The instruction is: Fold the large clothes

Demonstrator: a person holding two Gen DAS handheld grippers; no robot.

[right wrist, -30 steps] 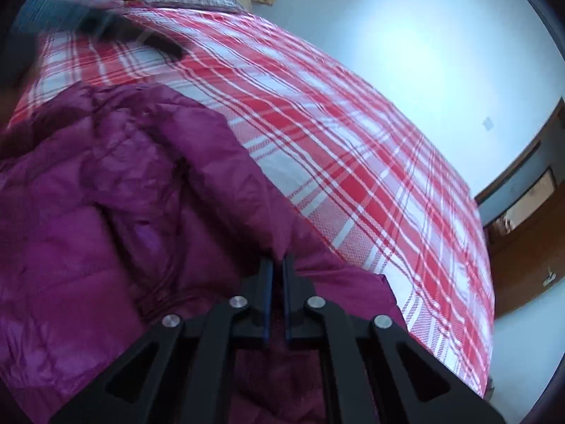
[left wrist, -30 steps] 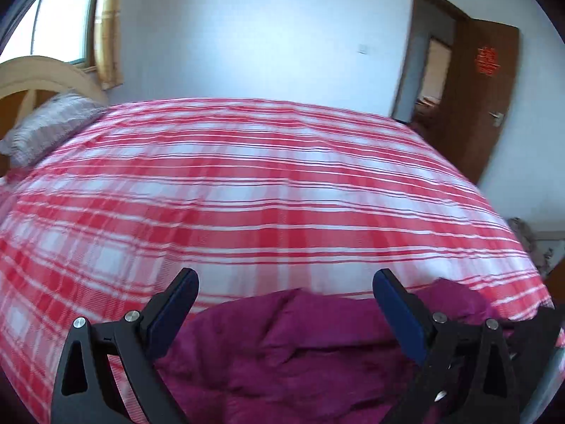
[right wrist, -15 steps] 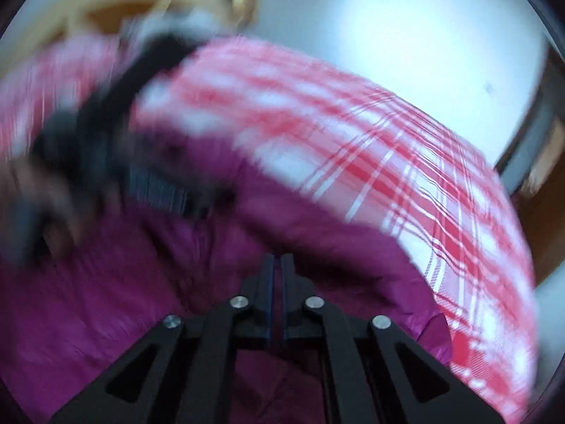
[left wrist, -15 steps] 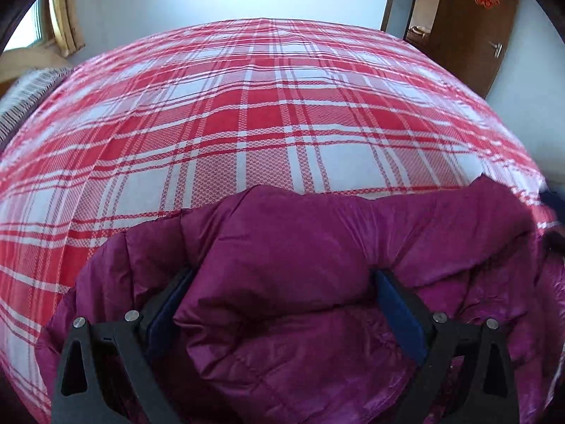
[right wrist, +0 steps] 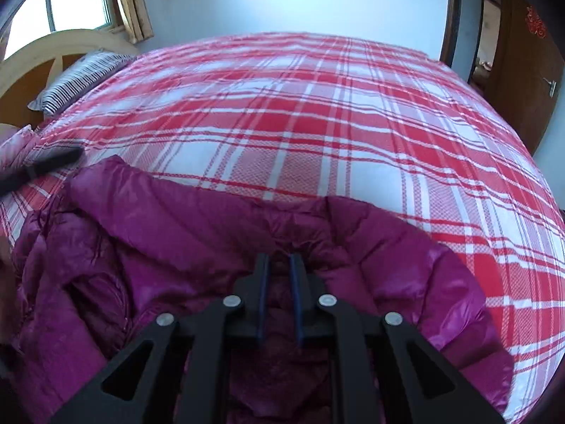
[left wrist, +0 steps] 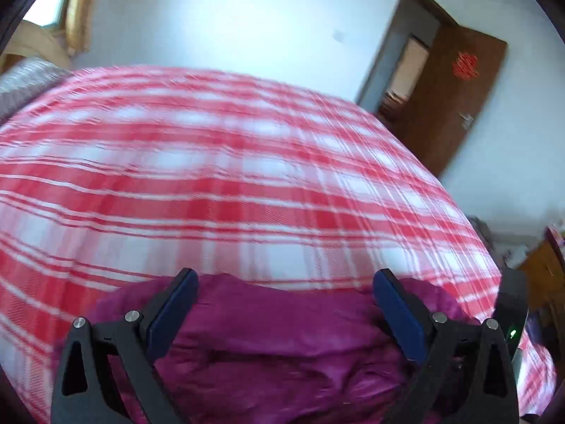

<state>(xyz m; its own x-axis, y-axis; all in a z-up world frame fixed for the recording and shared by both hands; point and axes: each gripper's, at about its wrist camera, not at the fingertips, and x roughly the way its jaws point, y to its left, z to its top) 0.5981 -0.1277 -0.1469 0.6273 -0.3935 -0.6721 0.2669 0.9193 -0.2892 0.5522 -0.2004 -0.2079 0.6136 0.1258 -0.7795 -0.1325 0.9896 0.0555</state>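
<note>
A magenta puffer jacket [left wrist: 282,335] lies bunched on the near part of a bed with a red and white plaid sheet [left wrist: 247,194]. My left gripper [left wrist: 286,277] hovers just over it, wide open, nothing between its blue pads. In the right wrist view the jacket [right wrist: 159,247] spreads to the left, its folded edge running across. My right gripper [right wrist: 279,258] sits low on that fold with only a narrow gap, and its jaws are closing. Jacket fabric shows in the gap, but the pads do not visibly press it. The left gripper's dark finger [right wrist: 46,164] shows blurred at the left.
A striped pillow [right wrist: 77,77] and a wooden headboard [right wrist: 35,56] stand at the bed's left end under a window. A brown door [left wrist: 452,106] stands ajar at the right. Wooden furniture [left wrist: 540,275] sits beyond the bed's right corner. The plaid sheet stretches bare beyond the jacket.
The left gripper has drawn back from the jacket fold that filled its jaws, still wide open. The right wrist has rolled level, and its shut jaws now stand slightly apart.
</note>
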